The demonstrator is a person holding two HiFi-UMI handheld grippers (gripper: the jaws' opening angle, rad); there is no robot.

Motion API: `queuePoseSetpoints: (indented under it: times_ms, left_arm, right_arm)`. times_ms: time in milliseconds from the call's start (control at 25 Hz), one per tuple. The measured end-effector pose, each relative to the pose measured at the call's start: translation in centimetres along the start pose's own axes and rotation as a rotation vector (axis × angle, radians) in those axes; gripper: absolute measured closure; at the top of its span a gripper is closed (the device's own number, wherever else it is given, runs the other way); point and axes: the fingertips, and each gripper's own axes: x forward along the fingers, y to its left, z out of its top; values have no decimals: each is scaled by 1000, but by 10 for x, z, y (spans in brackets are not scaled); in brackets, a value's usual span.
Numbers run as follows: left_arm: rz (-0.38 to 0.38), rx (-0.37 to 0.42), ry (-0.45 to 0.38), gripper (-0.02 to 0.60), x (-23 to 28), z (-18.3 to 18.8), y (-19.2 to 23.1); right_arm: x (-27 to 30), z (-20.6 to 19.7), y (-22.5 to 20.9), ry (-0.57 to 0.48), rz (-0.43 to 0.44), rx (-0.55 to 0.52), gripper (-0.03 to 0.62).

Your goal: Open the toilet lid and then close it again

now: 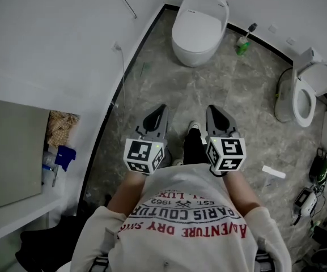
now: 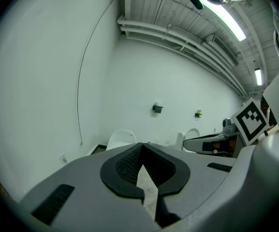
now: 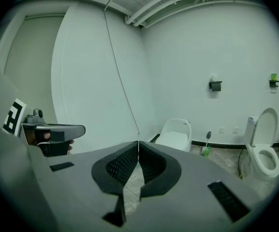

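Toilet lid (image 1: 196,22) closed; shirt (image 1: 174,242) "ADVENTURE DRY"

A grey, marble-veined floor (image 1: 231,95) lies between plain white walls (image 1: 50,33), edged by a black skirting strip (image 1: 95,157). A thin cable (image 3: 123,81) hangs down the left wall, and a small dark fixture (image 3: 215,85) is mounted on the far one. Overhead, white pipes (image 2: 178,35) cross a ribbed ceiling beside lit tube lamps (image 2: 225,17). A grey panel (image 1: 10,152) stands near left.

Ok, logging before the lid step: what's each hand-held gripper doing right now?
Left hand-held gripper: closed, holding nothing.
Right hand-held gripper: closed, holding nothing.
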Motion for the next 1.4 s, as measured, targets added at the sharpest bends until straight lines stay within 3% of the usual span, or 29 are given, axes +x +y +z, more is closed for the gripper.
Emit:
queuePoseSetpoints:
  times_ms: [520,840,1040,1400]
  left_arm:
    - [56,-1,-22,574,176,80,49]
    - [72,14,-35,574,247,112,99]
    - [10,14,7,574,311,113,141]
    - [-194,71,64,574,433,140,226]
  right_arm:
    - [146,91,-106,-9,82,-36,579]
    - [209,127,-140,-21,37,-32,579]
    - [267,144,-155,-8,4,-2,579]
    - [395,180,-166,9,-130,51,579]
